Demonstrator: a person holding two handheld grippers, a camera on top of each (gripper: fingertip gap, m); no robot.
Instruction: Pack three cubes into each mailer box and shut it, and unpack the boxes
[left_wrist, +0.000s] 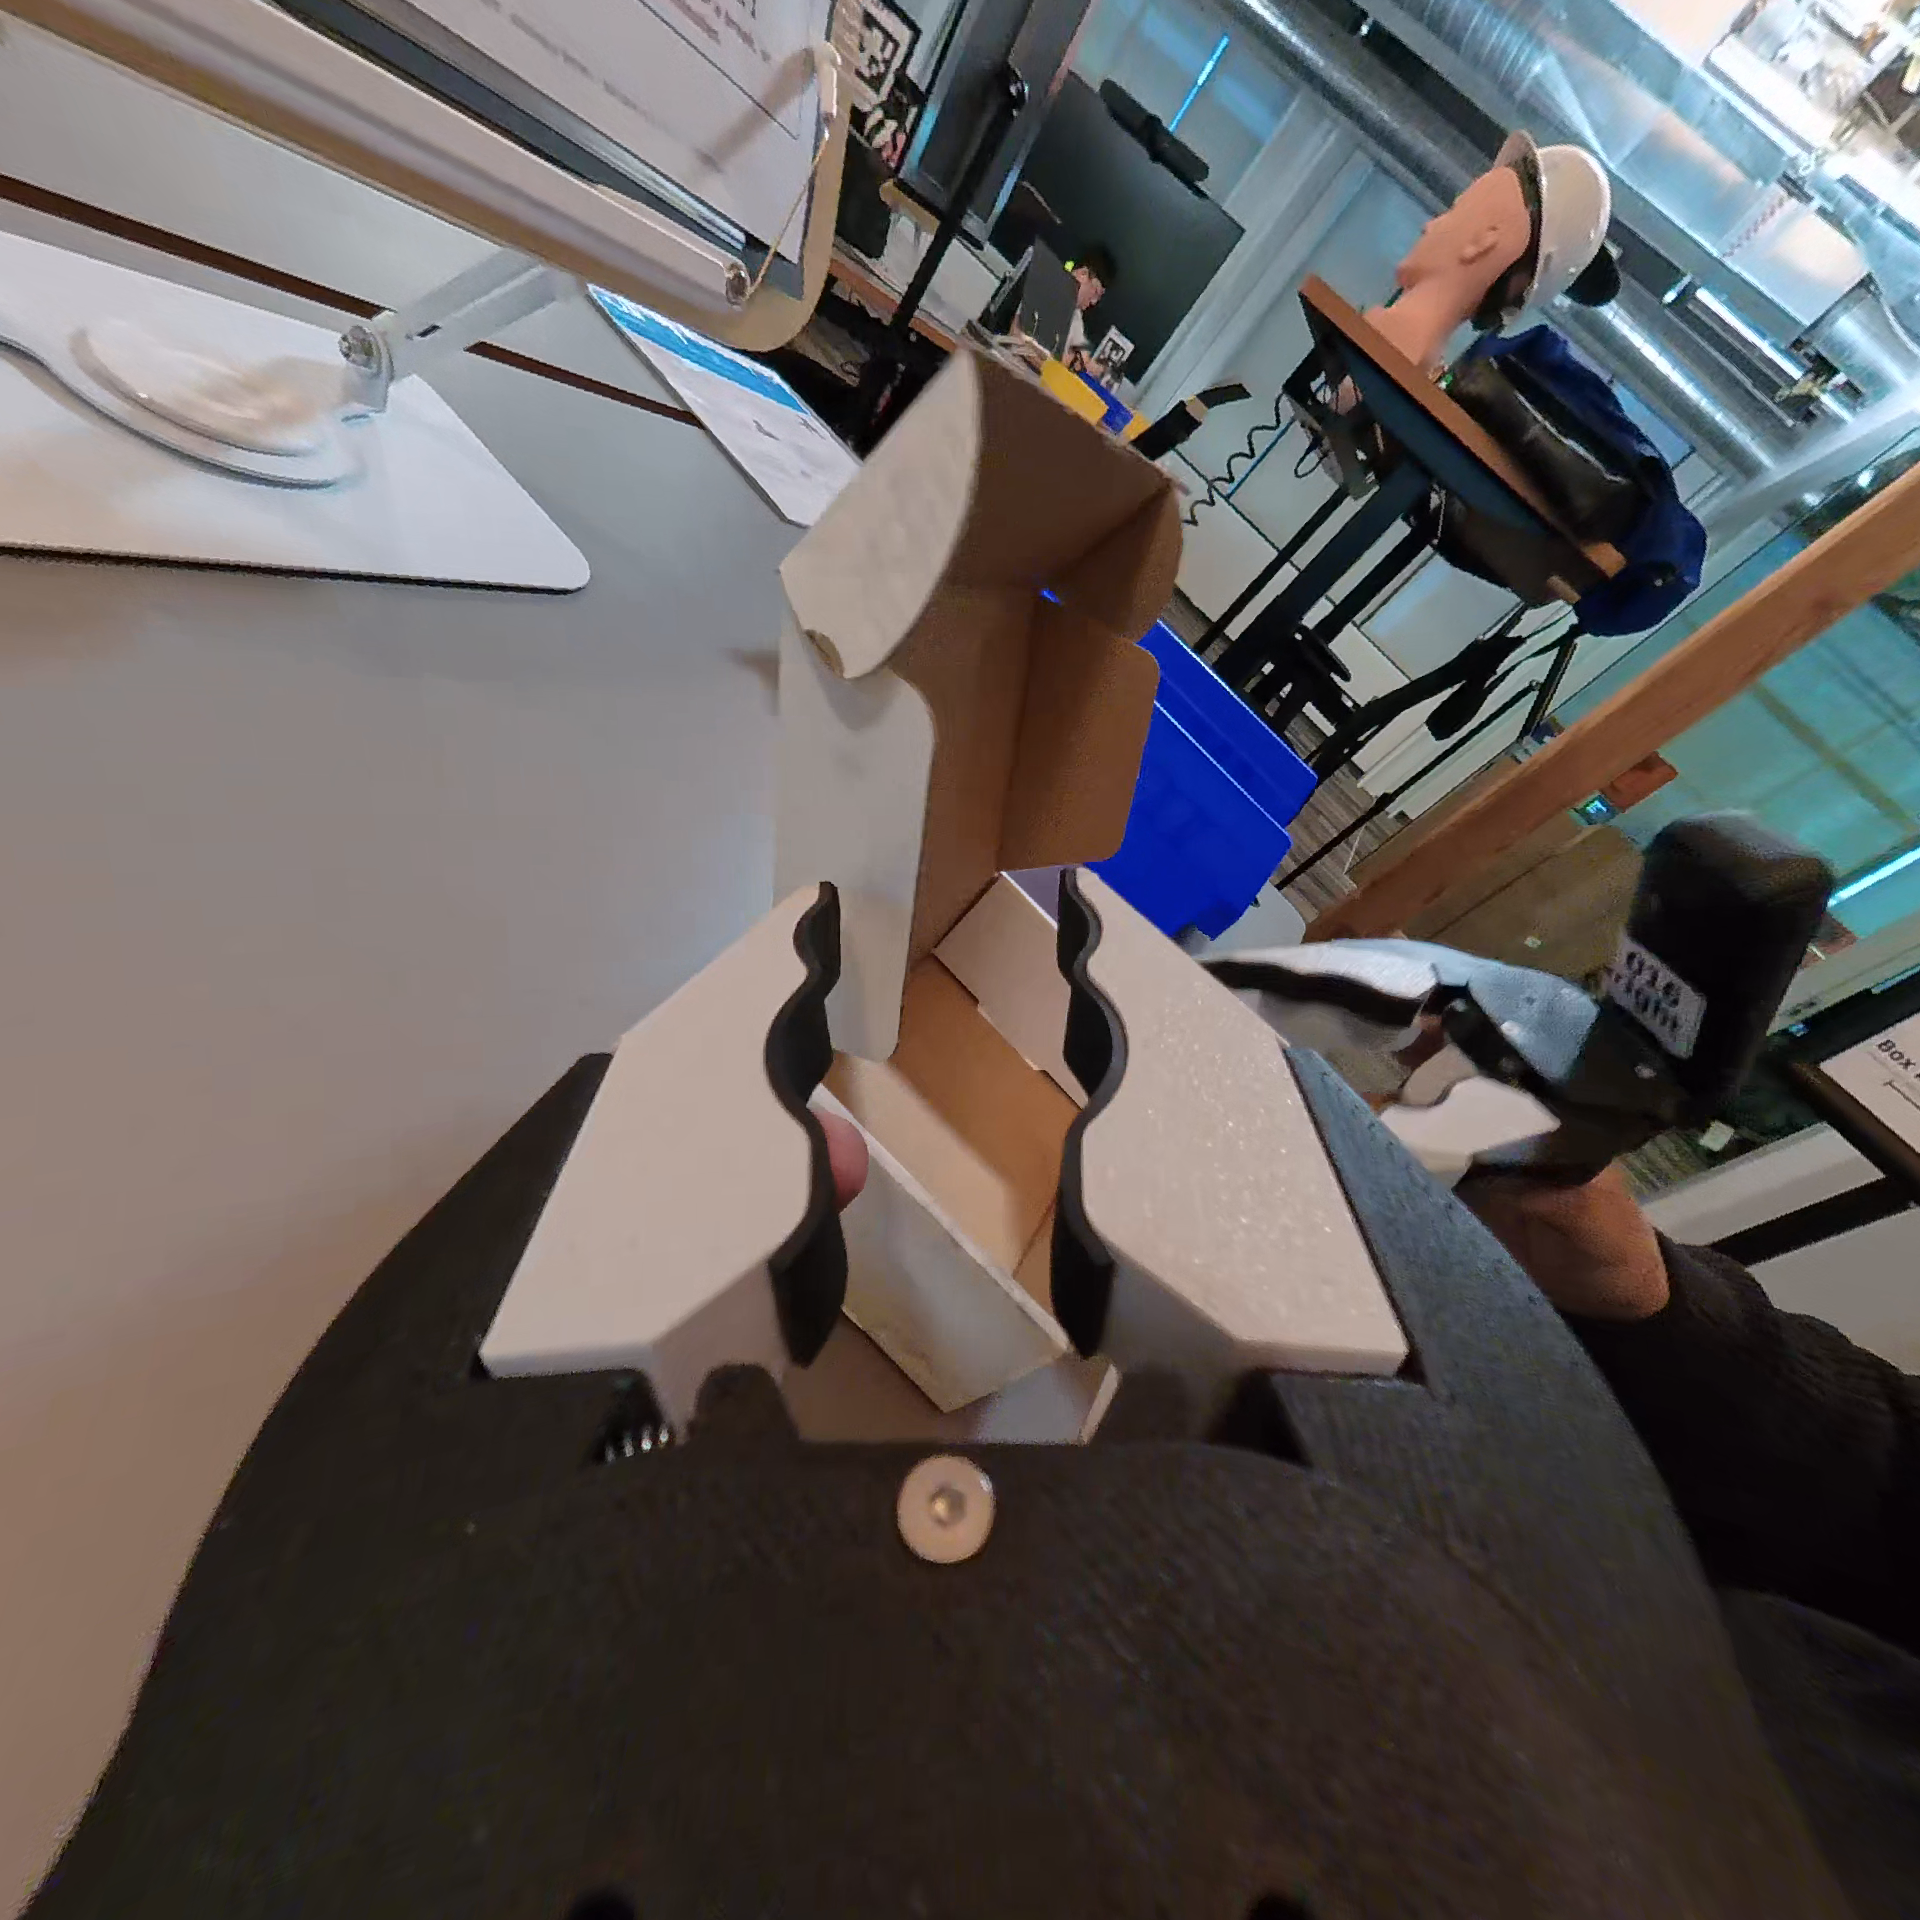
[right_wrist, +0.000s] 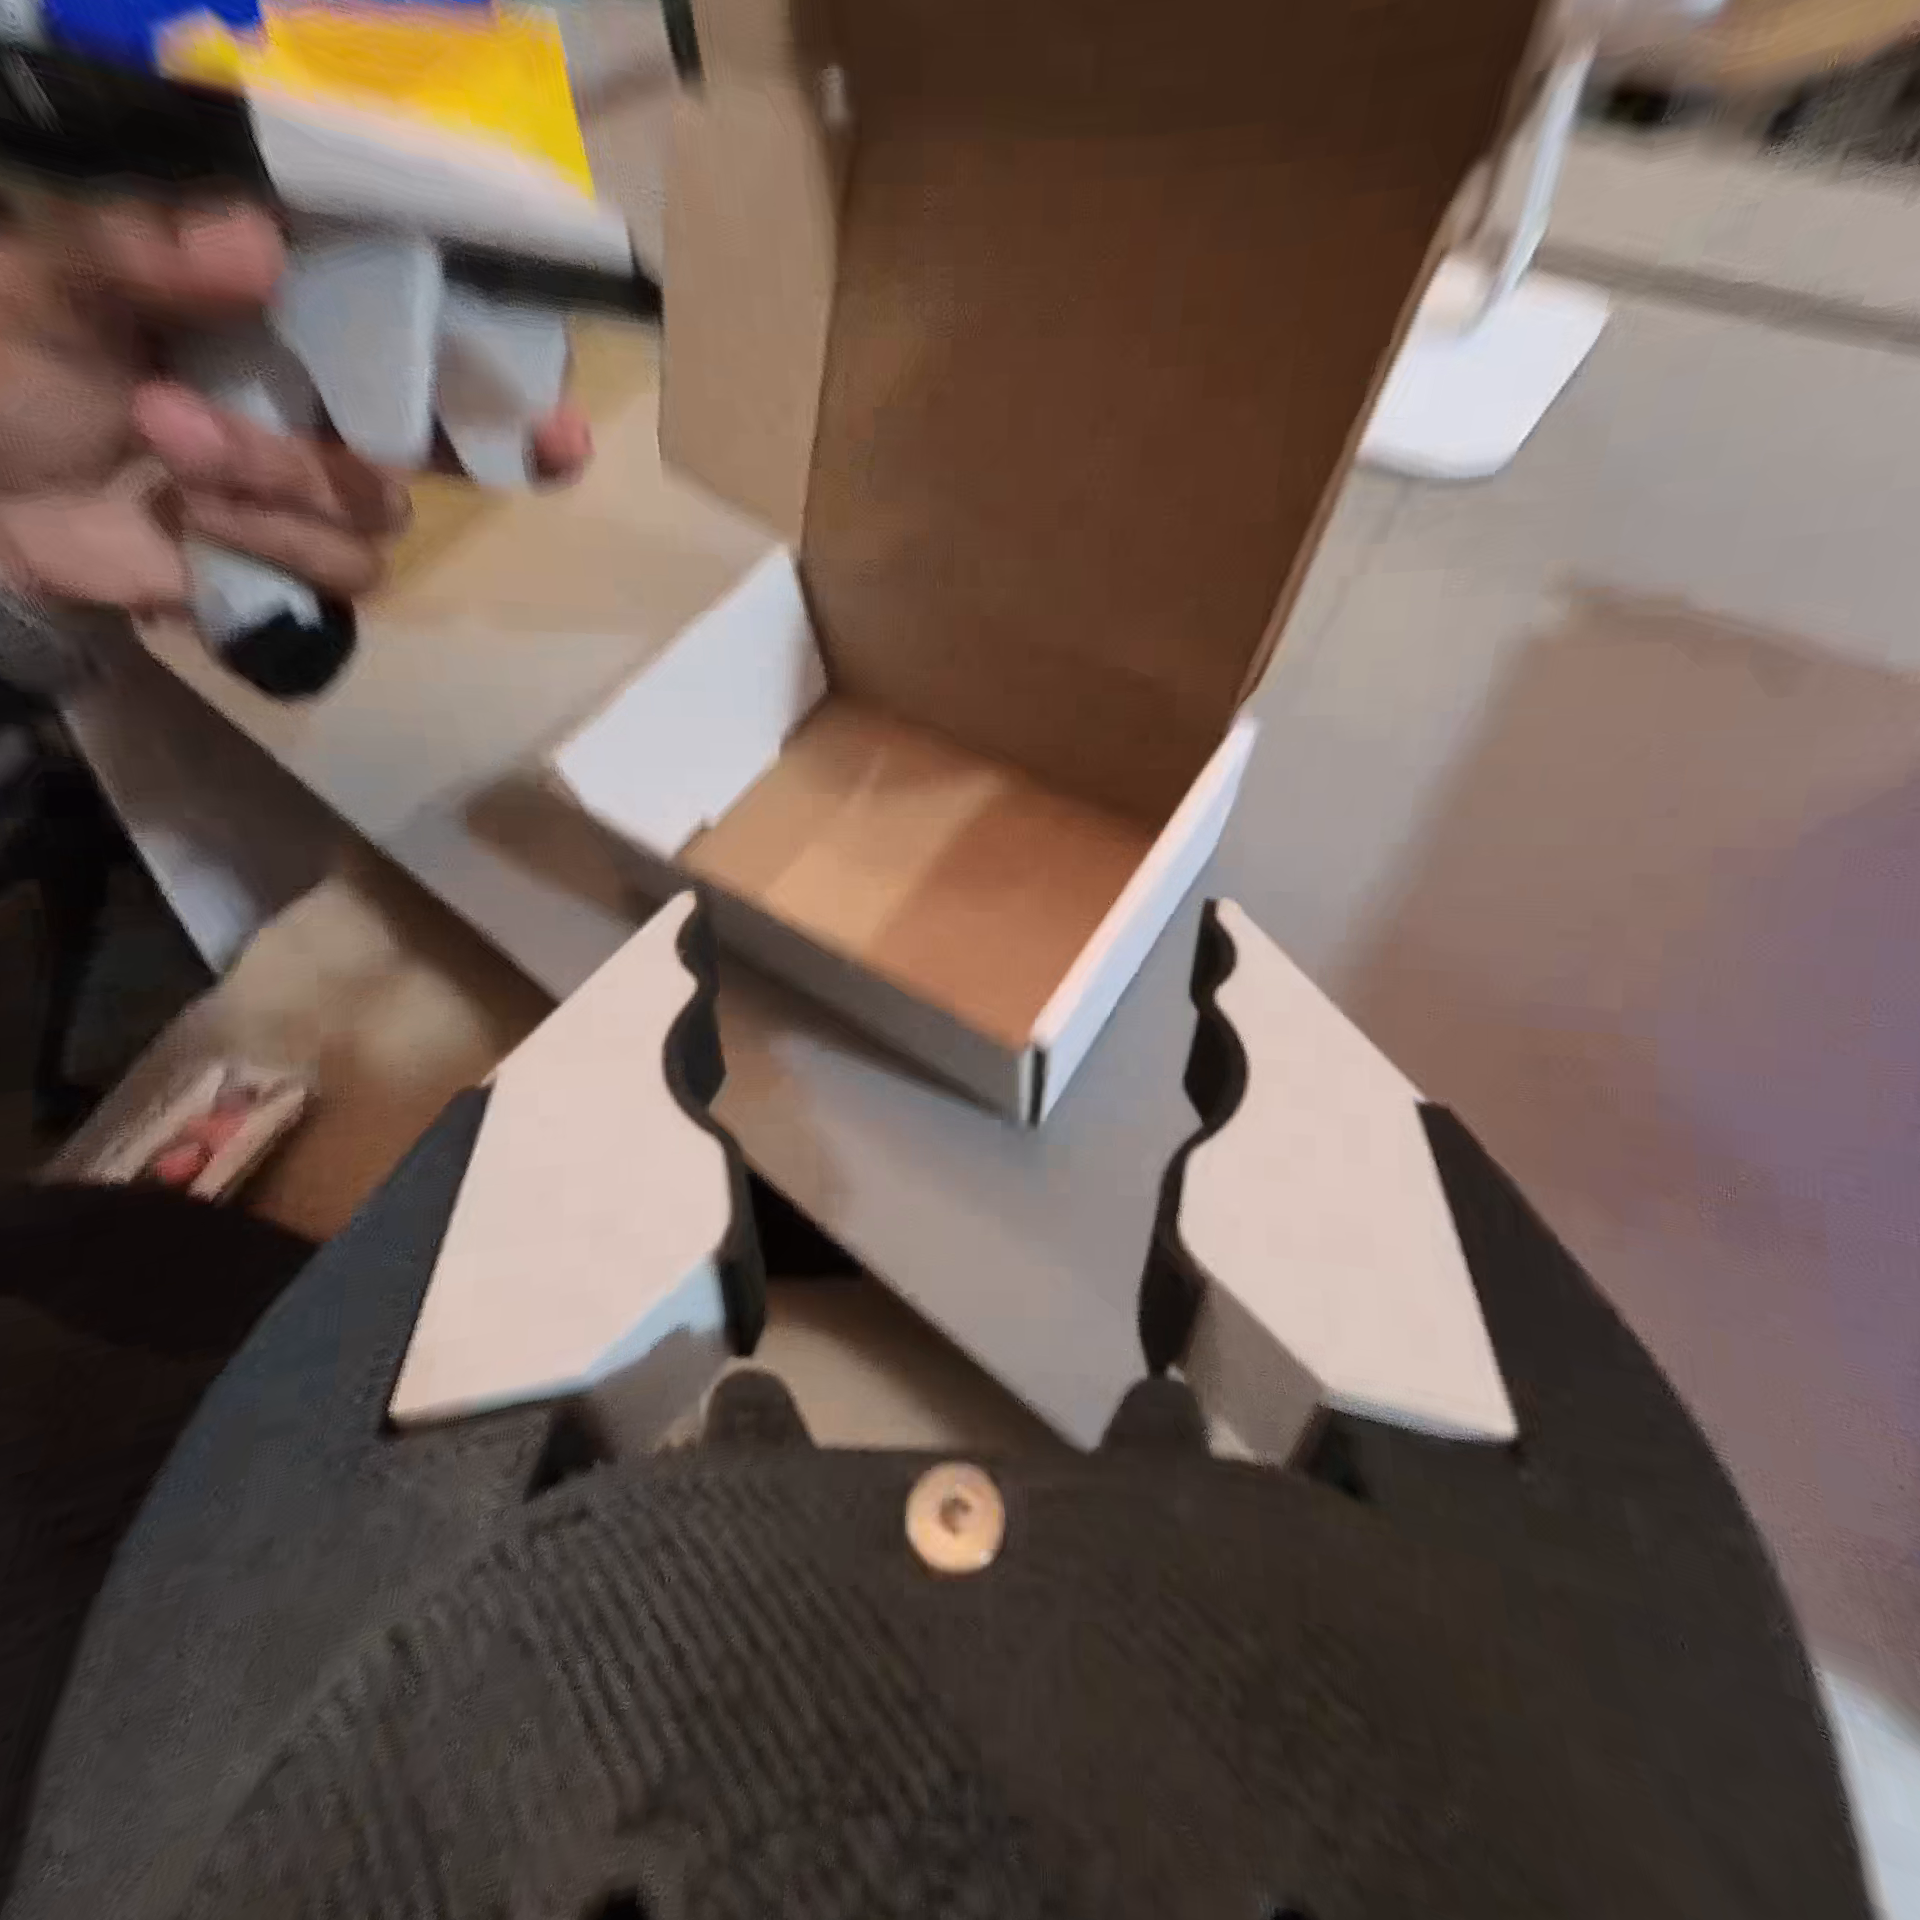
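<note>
A white mailer box (right_wrist: 1132, 914) with a brown inside stands on the grey table with its lid (right_wrist: 1039, 364) upright. In the right wrist view its inside looks empty; I see no cubes in either view. My right gripper (right_wrist: 956, 925) is open and empty, just in front of the box's near wall. My left gripper (left_wrist: 948, 904) is open, with the near corner of the box (left_wrist: 935, 1278) showing between its fingers and the lid (left_wrist: 997, 623) rising ahead. In the blurred right wrist view the left gripper (right_wrist: 447, 457) sits left of the lid, held by a hand (right_wrist: 125, 436).
A white stand base (left_wrist: 312, 488) lies on the table to the left; it also shows in the right wrist view (right_wrist: 1475, 384). Blue bins (left_wrist: 1216, 790) sit behind the box. The right gripper (left_wrist: 1382, 1039) shows at the right. The table edge (right_wrist: 312, 831) runs left of the box.
</note>
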